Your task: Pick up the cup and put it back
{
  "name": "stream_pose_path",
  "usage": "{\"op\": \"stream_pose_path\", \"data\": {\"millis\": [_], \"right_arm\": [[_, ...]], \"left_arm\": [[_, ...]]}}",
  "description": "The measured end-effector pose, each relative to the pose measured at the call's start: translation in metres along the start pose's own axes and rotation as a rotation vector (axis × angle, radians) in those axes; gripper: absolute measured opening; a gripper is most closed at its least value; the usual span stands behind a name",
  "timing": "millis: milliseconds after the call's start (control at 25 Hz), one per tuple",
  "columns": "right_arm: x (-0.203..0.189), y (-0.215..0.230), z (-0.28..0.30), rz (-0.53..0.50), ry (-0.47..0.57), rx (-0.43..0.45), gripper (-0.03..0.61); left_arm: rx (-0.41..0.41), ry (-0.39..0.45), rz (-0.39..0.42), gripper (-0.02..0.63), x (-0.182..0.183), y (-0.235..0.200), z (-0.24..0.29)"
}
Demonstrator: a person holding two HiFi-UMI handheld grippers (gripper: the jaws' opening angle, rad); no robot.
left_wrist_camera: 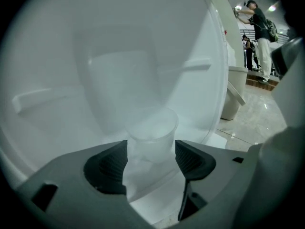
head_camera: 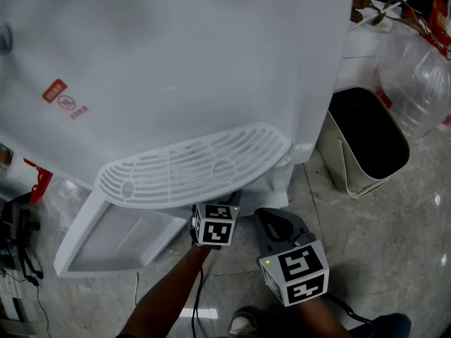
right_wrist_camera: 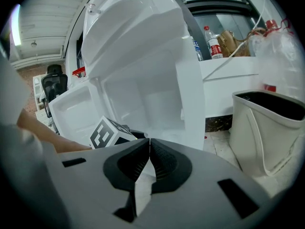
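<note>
A small translucent plastic cup (left_wrist_camera: 151,137) stands upright inside the white lower compartment of a water dispenser (head_camera: 176,62). My left gripper (left_wrist_camera: 151,159) reaches into that compartment, its two dark pads pressed on either side of the cup's lower body. In the head view only the left gripper's marker cube (head_camera: 213,224) shows, under the dispenser's slotted drip tray (head_camera: 190,167); the jaws and the cup are hidden there. My right gripper (right_wrist_camera: 149,144) hangs back to the right of the left one, shut with nothing between its pads, and shows in the head view (head_camera: 273,217) above the floor.
The compartment's white door (head_camera: 113,234) lies open to the left near the floor. A beige bin (head_camera: 366,143) with a dark inside stands right of the dispenser, with a clear plastic bag (head_camera: 416,83) behind it. A person (left_wrist_camera: 257,23) stands far off.
</note>
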State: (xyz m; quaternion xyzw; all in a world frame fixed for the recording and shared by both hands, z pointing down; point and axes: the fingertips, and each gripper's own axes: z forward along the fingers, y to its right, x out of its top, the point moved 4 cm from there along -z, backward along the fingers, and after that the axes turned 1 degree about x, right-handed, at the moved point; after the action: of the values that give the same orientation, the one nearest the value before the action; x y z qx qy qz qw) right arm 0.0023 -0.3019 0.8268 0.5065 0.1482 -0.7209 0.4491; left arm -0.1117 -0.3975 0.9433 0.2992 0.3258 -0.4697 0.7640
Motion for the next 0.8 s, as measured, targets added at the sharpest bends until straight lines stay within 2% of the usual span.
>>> {"op": "stream_pose_path", "data": {"millis": [400,680,800], "right_arm": [[0.003,-0.008,-0.016,0.017,0.010,0.030,0.021],[0.010,-0.026,-0.027,0.012,0.028,0.070,0.021],[0.016,-0.037,-0.033,0.005,0.043,0.093,0.021]], "left_arm": [[-0.004,-0.028,-0.061,0.305,-0.011,0.005,-0.038],[-0.020,0.007,-0.126,0.299,-0.009,0.011,-0.087],[-0.025,0.037,-0.139,0.271,-0.003,0.016,-0.113]]}}
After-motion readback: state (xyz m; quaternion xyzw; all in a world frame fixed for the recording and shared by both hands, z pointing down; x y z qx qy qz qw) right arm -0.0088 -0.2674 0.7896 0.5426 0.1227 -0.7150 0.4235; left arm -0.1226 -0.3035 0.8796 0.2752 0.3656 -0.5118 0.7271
